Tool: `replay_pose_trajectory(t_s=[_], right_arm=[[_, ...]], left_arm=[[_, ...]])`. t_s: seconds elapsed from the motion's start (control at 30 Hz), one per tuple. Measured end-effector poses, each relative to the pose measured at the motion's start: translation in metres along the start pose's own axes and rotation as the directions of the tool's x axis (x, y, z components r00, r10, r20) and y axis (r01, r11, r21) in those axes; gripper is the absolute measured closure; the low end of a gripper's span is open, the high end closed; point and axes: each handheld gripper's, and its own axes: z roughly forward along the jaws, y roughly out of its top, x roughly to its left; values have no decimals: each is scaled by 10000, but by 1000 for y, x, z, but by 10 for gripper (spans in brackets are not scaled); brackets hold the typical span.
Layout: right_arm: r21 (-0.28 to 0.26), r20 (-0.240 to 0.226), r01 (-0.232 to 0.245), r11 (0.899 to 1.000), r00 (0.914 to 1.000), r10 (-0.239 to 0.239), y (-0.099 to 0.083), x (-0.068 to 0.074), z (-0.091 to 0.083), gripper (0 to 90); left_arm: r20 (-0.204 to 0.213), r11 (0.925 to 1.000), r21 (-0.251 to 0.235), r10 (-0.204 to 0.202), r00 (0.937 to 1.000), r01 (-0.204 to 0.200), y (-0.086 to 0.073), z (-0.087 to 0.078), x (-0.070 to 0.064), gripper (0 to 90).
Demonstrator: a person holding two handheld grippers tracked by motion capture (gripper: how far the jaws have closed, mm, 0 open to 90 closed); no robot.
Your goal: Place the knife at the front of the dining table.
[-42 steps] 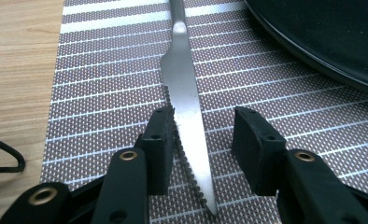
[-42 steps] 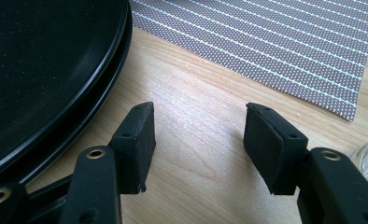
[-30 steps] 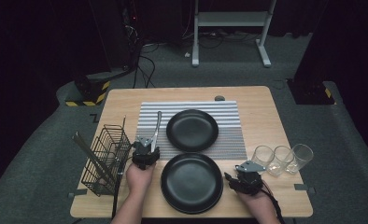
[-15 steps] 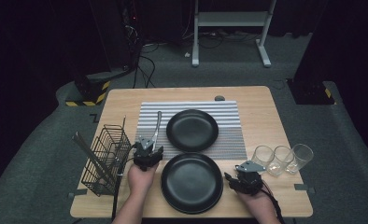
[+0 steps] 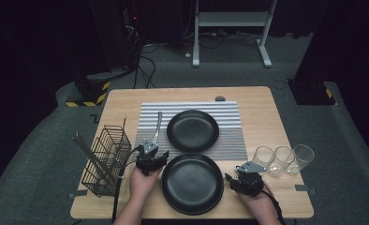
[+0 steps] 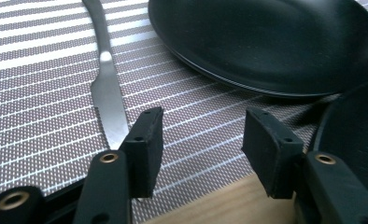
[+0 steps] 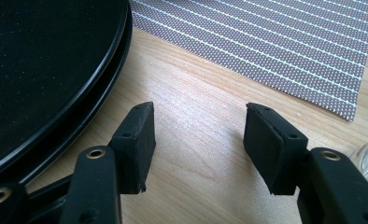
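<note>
Near black plate [image 5: 192, 183] at table's [image 5: 126, 101] front edge, left gripper [image 5: 151, 161] at its 10 o'clock, jaws spread over placemat [image 5: 192, 107] edge, knife [image 6: 108, 95] just beside left jaw, right gripper [image 5: 242, 182] at plate's 3 o'clock, jaws spread, empty, far plate [image 5: 192, 130] at 12 o'clock

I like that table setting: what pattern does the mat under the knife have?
The mat has grey and white stripes, clearest in the left gripper view.

A wire basket [image 5: 105, 157] stands left; three glasses [image 5: 282, 158] stand right.
</note>
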Motion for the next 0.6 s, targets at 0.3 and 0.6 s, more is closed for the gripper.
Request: replay_pose_trajectory(t_s=[0.3,0.6], right_arm=[[-4,0,0,10000,10000,0,0,0,0,435],[-2,11,14,10000,10000,-14,0,0,0,434]], left_arm=[[419,9994,-341,-9,9991,23,0,-6,-2,394],[399,9964,-683,525,9978,-497,5,-14,-2,356]])
